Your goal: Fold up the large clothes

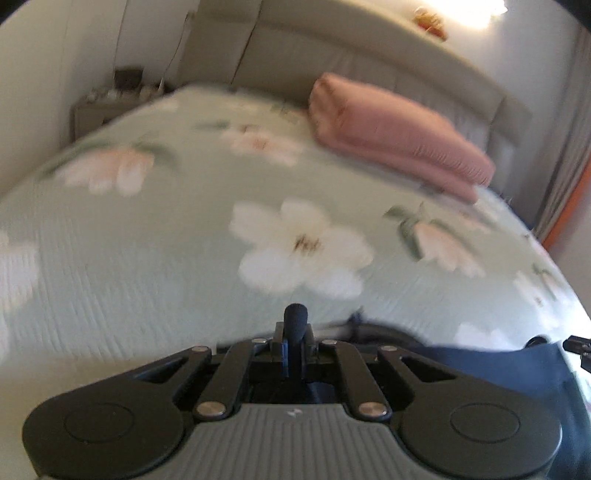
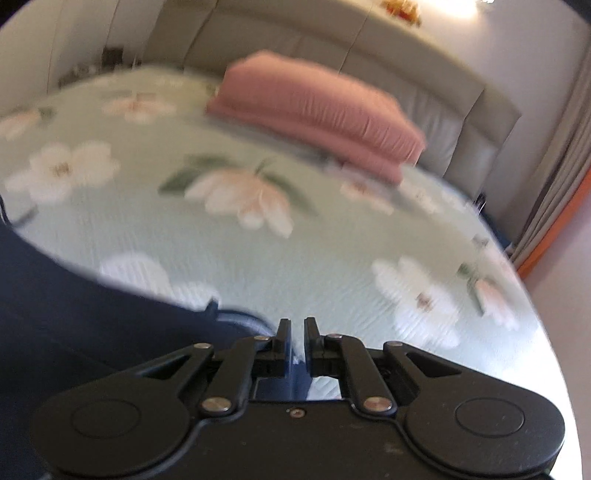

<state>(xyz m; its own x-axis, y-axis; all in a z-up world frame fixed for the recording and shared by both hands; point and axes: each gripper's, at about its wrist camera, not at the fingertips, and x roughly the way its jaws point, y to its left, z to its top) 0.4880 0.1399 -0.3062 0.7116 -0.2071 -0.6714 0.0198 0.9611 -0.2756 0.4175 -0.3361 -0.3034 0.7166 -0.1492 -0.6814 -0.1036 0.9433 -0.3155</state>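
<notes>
Pinching navy garment [image 2: 74,332] w/ both tools, floral bed [image 1: 147,258]

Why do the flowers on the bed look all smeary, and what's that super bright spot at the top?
Left wrist view: the bedspread flowers are streaked by motion blur, and a lamp glare washes out the top. Right wrist view: same smear on the pink pillow, while the fisheye lens bends the bed into a curve.

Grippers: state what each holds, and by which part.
Both pinch the navy garment by an edge: the left gripper shut on a bunched bit, the right gripper nearly shut on a fold.
</notes>
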